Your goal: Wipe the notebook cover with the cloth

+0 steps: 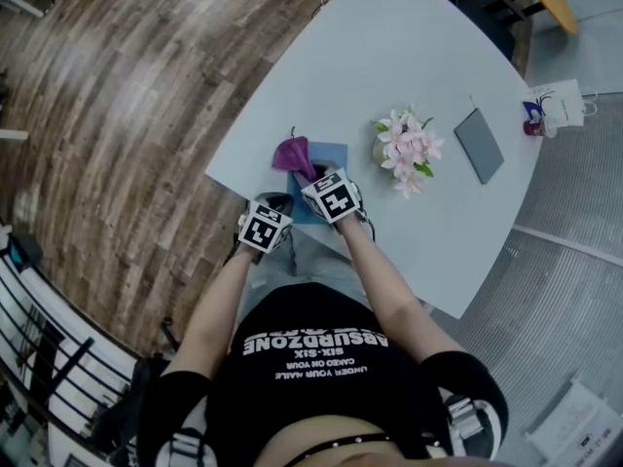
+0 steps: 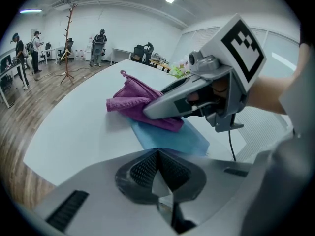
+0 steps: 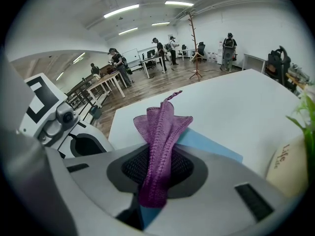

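The white tabletop point(image 1: 389, 56) fills most of your head view, with wooden floor point(image 1: 127, 95) beyond its curved edge. Far off to your right on the tabletop lies a flat dark grey slab point(image 1: 479, 144), and past it, at the corner, stands a small white bag point(image 1: 563, 103). Between the slab and your work stands a pot of pink and white flowers point(image 1: 407, 152); its cream side shows at the right edge of your right gripper view point(image 3: 288, 166).

The blue notebook point(image 1: 333, 154) lies flat near the tabletop edge closest to you, just left of the flowers and apart from them. You see its cover as a blue sheet under the cloth in both gripper views point(image 2: 167, 139) point(image 3: 206, 144).

The purple cloth point(image 1: 293, 154) sits bunched on the notebook's left part, spilling over its edge toward the bare tabletop. From your left gripper view it is a crumpled heap resting on the blue cover point(image 2: 133, 102); in your right gripper view it rises as a folded ridge point(image 3: 162, 132).

Your right gripper point(image 1: 321, 185) is over the notebook with its jaws pinching the cloth, a strip of fabric running down between them point(image 3: 157, 173). Your left gripper point(image 1: 268, 220) is held at the near tabletop edge, just beside the right one, with its jaws pressed together on nothing point(image 2: 158, 168).
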Available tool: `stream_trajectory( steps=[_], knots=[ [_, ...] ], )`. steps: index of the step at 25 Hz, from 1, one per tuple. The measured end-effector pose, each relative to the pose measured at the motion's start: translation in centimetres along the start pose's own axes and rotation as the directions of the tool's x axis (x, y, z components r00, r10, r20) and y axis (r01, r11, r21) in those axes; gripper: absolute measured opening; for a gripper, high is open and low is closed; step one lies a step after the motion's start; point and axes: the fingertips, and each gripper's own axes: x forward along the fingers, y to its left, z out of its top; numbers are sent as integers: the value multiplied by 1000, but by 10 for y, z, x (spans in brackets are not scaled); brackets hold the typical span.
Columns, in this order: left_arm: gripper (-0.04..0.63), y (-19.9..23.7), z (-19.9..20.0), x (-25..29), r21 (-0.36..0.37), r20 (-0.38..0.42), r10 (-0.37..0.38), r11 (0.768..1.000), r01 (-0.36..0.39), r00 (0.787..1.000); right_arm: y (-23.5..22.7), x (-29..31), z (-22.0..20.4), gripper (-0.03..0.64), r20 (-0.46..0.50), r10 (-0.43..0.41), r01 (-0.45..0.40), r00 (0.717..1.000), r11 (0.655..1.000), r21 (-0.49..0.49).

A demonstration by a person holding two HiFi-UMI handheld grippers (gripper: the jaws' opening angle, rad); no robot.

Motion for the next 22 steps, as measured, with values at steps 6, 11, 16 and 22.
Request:
stream_trajectory(
  steps=[6,11,16,22],
  knots=[
    [15,0,0,1,-3,3,3,1000,-3,1000,-10,-7,-5,91,0,-15,15,1000,999,38],
    [15,0,-1,1,-4,-2,2,1000,-2,1000,-22,-14,-12,91,1,-38,38,999,997,65],
    [15,0,0,2,2,-4,5,1000,-5,1000,-33,-20,-19,91,-2,-62,62,998,996,58],
    [15,-1,0,1,7,-7,4,1000,-4,1000,-44,-31,-28,91,-3,-85,85,996,992,88]
  ],
)
